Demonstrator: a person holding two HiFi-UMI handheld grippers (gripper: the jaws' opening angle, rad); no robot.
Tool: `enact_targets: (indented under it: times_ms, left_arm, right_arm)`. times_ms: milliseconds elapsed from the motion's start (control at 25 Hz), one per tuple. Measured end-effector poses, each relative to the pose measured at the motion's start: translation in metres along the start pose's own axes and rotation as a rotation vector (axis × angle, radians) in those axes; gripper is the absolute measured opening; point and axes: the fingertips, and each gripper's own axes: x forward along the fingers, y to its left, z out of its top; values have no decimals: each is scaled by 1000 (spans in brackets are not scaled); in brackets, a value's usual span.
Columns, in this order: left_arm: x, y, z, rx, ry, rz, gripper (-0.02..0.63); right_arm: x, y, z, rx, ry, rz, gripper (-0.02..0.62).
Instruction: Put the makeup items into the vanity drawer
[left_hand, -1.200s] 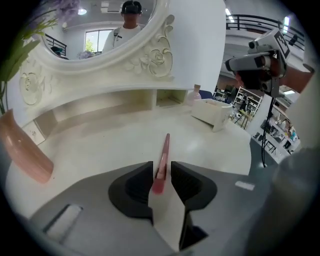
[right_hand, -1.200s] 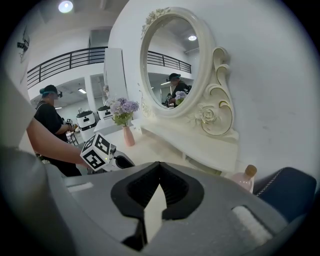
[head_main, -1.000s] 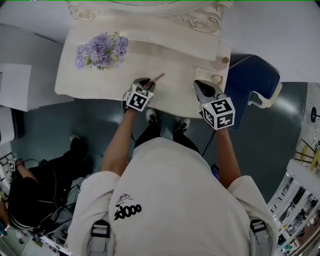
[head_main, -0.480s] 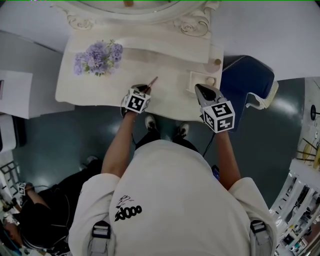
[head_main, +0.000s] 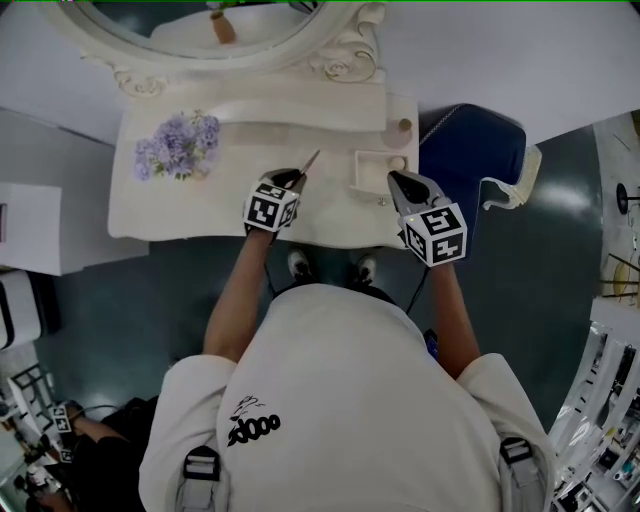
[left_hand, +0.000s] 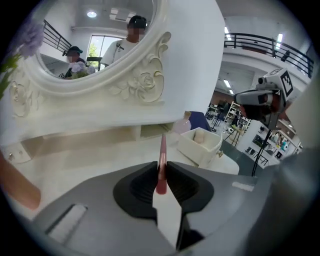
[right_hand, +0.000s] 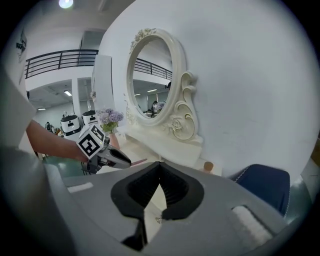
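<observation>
A thin pink makeup pencil (left_hand: 162, 155) is pinched between the pads of my left gripper (left_hand: 160, 177) and sticks out forward. In the head view this left gripper (head_main: 296, 180) hovers over the front of the cream vanity top (head_main: 200, 205), and the pencil (head_main: 310, 161) points toward the small open drawer (head_main: 366, 160) to its right. A pale item (head_main: 398, 163) lies inside the drawer (left_hand: 200, 145). My right gripper (head_main: 398, 178) is shut and holds nothing, just in front of the drawer. In the right gripper view its pads (right_hand: 159, 172) touch.
An oval mirror (head_main: 215, 30) with a carved frame stands at the back of the vanity. Purple flowers (head_main: 178, 143) sit on the left of the top, and a small capped bottle (head_main: 404, 127) stands behind the drawer. A blue chair (head_main: 470, 150) is to the right.
My left gripper, with the pencil in it, has come closer to the open drawer. The right gripper has stayed just in front of the drawer. The head view has tilted up toward the mirror.
</observation>
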Motion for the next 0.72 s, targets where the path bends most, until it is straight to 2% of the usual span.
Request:
enact_targets:
  times_ms: [160, 360, 560, 720]
  left_arm:
    - [16, -43, 41, 82, -30, -139, 77]
    - [41, -106, 66, 248, 13, -306, 78]
    - [68, -140, 62, 389, 126, -396, 78]
    - [91, -146, 46, 483, 279, -423, 78]
  right_arm:
    - [-16, -14, -6, 26, -12, -47, 5]
    - [-42, -31, -25, 79, -11, -129, 3]
    - [-64, -43, -42, 130, -5, -197, 3]
    - [-81, -52, -59, 167, 10, -248, 3]
